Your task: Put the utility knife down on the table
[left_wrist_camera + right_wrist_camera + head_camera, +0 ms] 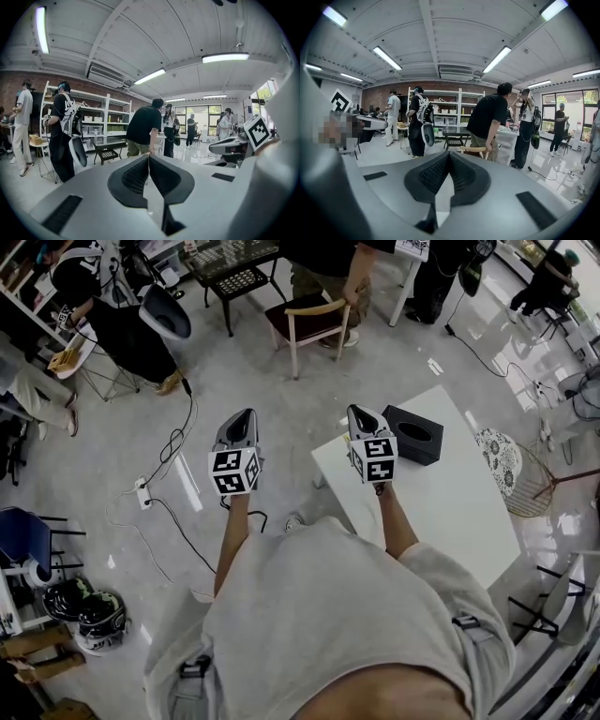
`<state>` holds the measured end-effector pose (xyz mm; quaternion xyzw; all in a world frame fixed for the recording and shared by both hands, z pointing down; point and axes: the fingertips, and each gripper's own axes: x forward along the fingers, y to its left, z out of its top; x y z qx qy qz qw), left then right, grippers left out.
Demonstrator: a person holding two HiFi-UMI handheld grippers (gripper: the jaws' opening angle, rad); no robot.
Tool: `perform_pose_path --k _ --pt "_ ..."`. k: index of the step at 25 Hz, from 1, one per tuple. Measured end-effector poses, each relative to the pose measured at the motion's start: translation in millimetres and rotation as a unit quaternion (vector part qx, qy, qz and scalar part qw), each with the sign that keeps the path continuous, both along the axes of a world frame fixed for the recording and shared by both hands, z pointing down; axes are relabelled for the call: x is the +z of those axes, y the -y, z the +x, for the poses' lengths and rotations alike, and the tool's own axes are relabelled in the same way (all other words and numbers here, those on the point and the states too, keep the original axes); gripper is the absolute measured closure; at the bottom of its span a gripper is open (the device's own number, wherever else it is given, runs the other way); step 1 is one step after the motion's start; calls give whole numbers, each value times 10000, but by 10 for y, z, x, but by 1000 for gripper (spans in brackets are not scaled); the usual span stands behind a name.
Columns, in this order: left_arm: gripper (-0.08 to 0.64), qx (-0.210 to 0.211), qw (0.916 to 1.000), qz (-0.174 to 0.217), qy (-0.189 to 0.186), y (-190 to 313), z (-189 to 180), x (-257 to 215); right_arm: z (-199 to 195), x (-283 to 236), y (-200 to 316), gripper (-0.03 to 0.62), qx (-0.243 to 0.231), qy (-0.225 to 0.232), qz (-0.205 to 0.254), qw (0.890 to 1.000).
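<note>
No utility knife shows in any view. In the head view my left gripper is held up over the floor, left of the white table, and its jaws are shut with nothing in them. My right gripper hangs above the table's near left corner, also shut and empty. In the left gripper view the left gripper has its pads meeting at the tip, pointing across the room, with the right gripper's marker cube beside it. The right gripper looks the same in its own view.
A black box with a hole in its top sits on the table's far end. Beyond stand a wooden chair, a dark metal table and several people. A power strip with cables lies on the floor at left.
</note>
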<state>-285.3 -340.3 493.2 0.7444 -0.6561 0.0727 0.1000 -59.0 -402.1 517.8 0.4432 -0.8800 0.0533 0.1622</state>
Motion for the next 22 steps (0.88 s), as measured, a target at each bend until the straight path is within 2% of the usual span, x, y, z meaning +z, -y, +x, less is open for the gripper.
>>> perform_pose_path --k 22 --pt "537 -19 10000 -23 -24 67 3 22 -66 20 80 561 -76 -94 -16 9999"
